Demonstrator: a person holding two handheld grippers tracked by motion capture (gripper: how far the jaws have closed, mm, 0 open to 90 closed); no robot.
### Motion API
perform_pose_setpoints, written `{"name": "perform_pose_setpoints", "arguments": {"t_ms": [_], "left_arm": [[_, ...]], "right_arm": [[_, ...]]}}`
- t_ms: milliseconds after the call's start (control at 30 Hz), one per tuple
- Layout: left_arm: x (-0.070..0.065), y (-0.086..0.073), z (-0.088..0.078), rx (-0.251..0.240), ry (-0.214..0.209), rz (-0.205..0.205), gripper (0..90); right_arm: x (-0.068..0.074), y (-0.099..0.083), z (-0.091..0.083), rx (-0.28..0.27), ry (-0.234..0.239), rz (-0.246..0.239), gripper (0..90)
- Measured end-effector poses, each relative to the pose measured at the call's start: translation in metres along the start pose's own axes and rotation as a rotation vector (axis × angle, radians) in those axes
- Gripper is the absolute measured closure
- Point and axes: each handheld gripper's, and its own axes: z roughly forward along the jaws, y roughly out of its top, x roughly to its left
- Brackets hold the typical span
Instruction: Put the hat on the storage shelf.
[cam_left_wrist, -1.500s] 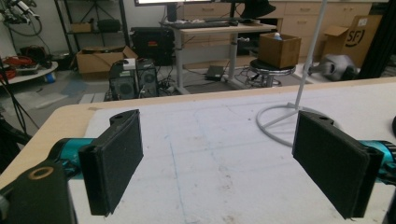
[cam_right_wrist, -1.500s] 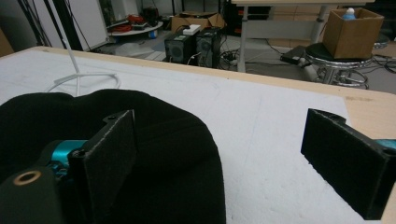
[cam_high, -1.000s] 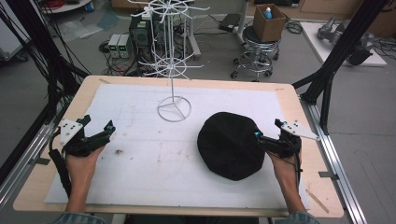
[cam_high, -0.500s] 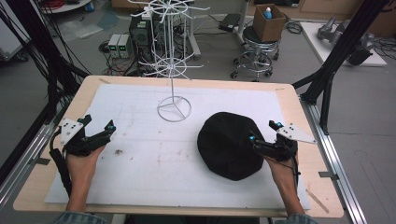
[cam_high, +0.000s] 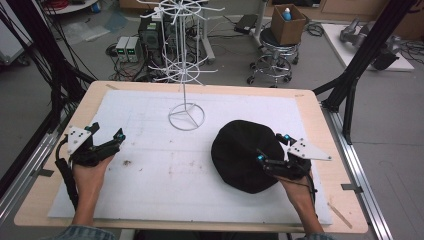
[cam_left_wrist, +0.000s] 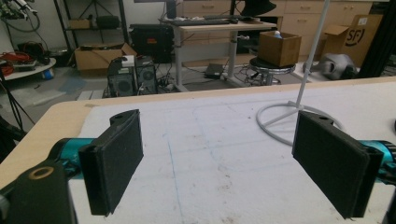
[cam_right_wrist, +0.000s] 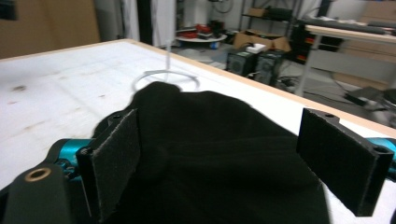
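Black cap (cam_high: 245, 155) sits flat on the white mat (cam_high: 165, 170), right half of the counter (cam_high: 320, 107), well inside the mat's edges. High view: right tongs (cam_high: 272, 148) spread open over the cap's right rim, one jaw tip above the fabric, the other off its right edge; can't tell if they touch it. Left tongs (cam_high: 107, 137) open too, near the mat's left edge, nothing between the jaws. White wire rack (cam_high: 186, 75) stands just behind-left of the cap, ring base (cam_high: 186, 116) on the mat, a small gap to the cap. Wide bare mat between the two tongs; a few smudges there.

Left gripper view: left tongs (cam_left_wrist: 219, 163) wide apart, bare mat between the pads. Rack's ring base (cam_left_wrist: 289, 122) and pole ahead to the right, partly behind the right pad. Counter's wooden far edge (cam_left_wrist: 154, 96) runs across beyond.

Right gripper view: right tongs (cam_right_wrist: 224, 163) open, cap (cam_right_wrist: 219, 154) lying between and beyond the pads, fabric bulging up mid-frame. Left pad (cam_right_wrist: 114, 161) overlaps the cap's edge; right pad (cam_right_wrist: 338, 156) stands clear of it. Ring base (cam_right_wrist: 166, 80) just past the cap, counter edge (cam_right_wrist: 289, 95) behind.
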Motion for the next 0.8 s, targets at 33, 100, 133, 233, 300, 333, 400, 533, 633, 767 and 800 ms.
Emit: {"name": "perform_pose_setpoints", "arguments": {"t_ms": [33, 100, 133, 233, 300, 333, 400, 533, 633, 767, 800], "left_arm": [[0.0, 0.0, 0.0, 0.0, 0.001, 0.0, 16.5], [0.001, 0.0, 0.0, 0.001, 0.001, 0.002, 16.5], [0.001, 0.0, 0.0, 0.001, 0.001, 0.001, 16.5], [0.0, 0.0, 0.0, -0.001, -0.002, -0.002, 16.5], [0.0, 0.0, 0.0, 0.0, -0.002, -0.001, 16.5], [0.0, 0.0, 0.0, 0.002, -0.003, -0.001, 16.5], [0.0, 0.0, 0.0, 0.004, -0.004, -0.001, 16.5], [0.0, -0.001, 0.0, 0.0, -0.001, -0.004, 16.5], [0.0, -0.001, 0.0, 0.002, -0.002, -0.004, 16.5], [0.0, -0.001, 0.0, 0.0, 0.0, -0.006, 16.5], [0.0, -0.001, 0.0, -0.002, 0.001, -0.006, 16.6]], "right_arm": [[0.002, 0.0, 0.001, 0.002, 0.019, -0.005, 13.2], [0.005, -0.001, 0.003, 0.001, 0.053, -0.023, 13.1], [0.007, -0.001, 0.004, 0.006, 0.066, -0.03, 13.2], [0.009, -0.002, 0.008, 0.023, 0.075, -0.05, 13.2], [0.009, -0.003, 0.008, 0.035, 0.075, -0.047, 13.2], [0.008, -0.004, 0.01, 0.049, 0.076, -0.044, 13.2], [0.007, -0.006, 0.011, 0.057, 0.075, -0.04, 13.2], [0.008, -0.008, 0.014, 0.081, 0.078, -0.05, 13.3], [0.009, -0.01, 0.016, 0.093, 0.083, -0.06, 13.7], [0.009, -0.011, 0.017, 0.119, 0.079, -0.06, 20.9], [0.008, -0.011, 0.017, 0.124, 0.078, -0.064, 23.1]]}}
